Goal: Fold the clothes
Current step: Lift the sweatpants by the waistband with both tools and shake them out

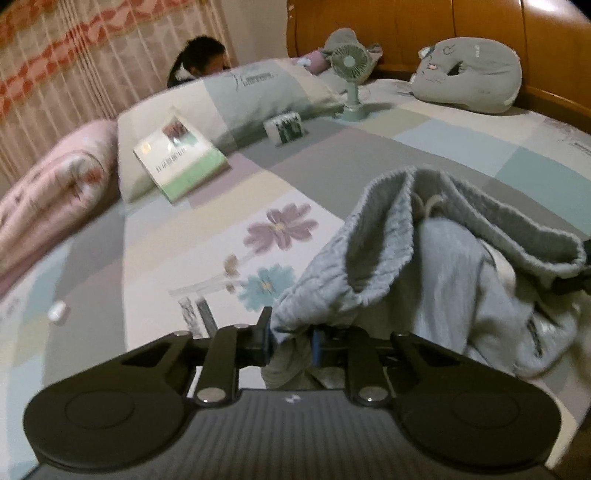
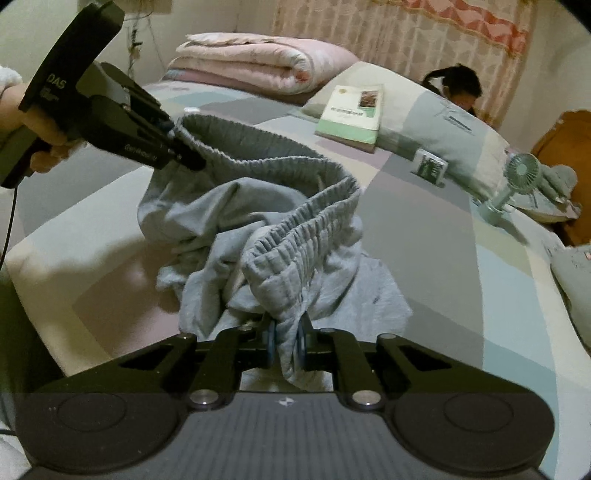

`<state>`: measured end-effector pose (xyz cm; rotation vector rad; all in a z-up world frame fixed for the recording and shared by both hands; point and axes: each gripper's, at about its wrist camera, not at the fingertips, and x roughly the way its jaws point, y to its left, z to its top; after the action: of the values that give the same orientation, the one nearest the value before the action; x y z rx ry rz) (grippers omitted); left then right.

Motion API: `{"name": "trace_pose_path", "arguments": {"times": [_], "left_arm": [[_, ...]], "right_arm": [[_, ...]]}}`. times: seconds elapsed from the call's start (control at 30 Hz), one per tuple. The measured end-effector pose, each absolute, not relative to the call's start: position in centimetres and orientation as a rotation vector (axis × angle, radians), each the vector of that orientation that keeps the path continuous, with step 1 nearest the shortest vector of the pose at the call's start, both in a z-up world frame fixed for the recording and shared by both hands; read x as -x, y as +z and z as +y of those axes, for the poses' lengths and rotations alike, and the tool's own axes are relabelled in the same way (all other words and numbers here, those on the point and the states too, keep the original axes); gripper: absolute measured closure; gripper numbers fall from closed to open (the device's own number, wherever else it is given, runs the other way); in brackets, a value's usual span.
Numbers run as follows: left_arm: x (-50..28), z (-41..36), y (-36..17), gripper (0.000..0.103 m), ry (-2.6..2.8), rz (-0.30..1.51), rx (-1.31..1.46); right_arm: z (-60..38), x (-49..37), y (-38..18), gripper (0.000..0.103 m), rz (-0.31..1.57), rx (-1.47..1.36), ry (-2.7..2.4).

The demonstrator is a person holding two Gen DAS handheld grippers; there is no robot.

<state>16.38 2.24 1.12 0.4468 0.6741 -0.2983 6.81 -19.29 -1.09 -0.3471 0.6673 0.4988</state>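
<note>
Grey sweatpants (image 2: 258, 236), ribbed elastic waistband with a pale drawcord, held up off a bed (image 1: 177, 266) by both tongs, the legs bunched on the sheet beneath. Left gripper (image 1: 291, 338): jaws narrow, pinched on one edge of the waistband; in the right wrist view it enters from the upper left (image 2: 184, 155), gripped by a person's hand (image 2: 40, 147), its black body lettered "DAS" in white, with smaller writing below and along the arm too blurred to read. Right gripper (image 2: 286, 341): jaws narrow, blue pads clamped on a fold of the waistband at the opposite side. Bedsheet: patchwork of grey, cream, pale blue and lilac blocks with printed flowers. Book (image 1: 181, 155), white and green cover, leaning on a patchwork pillow (image 1: 258, 96); title characters not legible. Small printed box (image 1: 286, 127) just beside the pillow; its print unreadable. Mint desk fan (image 1: 351, 74) upright near the wooden headboard (image 1: 461, 22). Grey plush cushion (image 1: 469, 74) against the headboard. Folded pink quilt (image 2: 258, 62) at the bed's far edge. Person's dark-haired head (image 2: 458, 86) behind the pillow, before a pink patterned curtain (image 1: 55, 55).
</note>
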Motion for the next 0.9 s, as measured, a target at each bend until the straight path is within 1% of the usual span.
{"name": "trace_pose_path", "arguments": {"times": [0.03,0.13,0.17,0.2,0.23,0.27,0.33,0.57,0.9], "left_arm": [[-16.6,1.9,1.5,0.086,-0.296,0.668,-0.454],[-17.2,0.7,2.5,0.086,-0.293,0.652,-0.483],[-17.3,0.3,2.7,0.086,-0.289,0.649,-0.494],[-17.5,-0.1,2.9,0.086,-0.284,0.648,-0.505],[-17.7,-0.5,3.0,0.087,-0.278,0.648,-0.517],[-17.8,-0.9,3.2,0.087,-0.274,0.647,-0.531],[-18.2,-1.7,3.6,0.087,-0.266,0.639,-0.566],[-21.9,-6.7,5.4,0.089,-0.257,0.582,-0.64],[-27.7,-17.5,6.1,0.091,-0.339,0.506,-0.721]], "right_arm": [[-19.5,-6.9,-1.2,0.087,0.664,0.341,0.494],[-19.8,-7.3,-1.8,0.074,0.647,0.332,0.483],[-19.8,-7.4,-2.2,0.074,0.645,0.335,0.483],[-19.8,-7.5,-2.6,0.076,0.65,0.341,0.484],[-19.8,-7.5,-2.8,0.084,0.651,0.34,0.485],[-20.1,-7.4,-2.8,0.088,0.646,0.331,0.486],[-20.9,-7.1,-2.2,0.092,0.628,0.31,0.485],[-25.8,-6.9,0.3,0.093,0.564,0.228,0.405],[-32.8,-6.7,1.0,0.093,0.539,0.094,0.297]]}}
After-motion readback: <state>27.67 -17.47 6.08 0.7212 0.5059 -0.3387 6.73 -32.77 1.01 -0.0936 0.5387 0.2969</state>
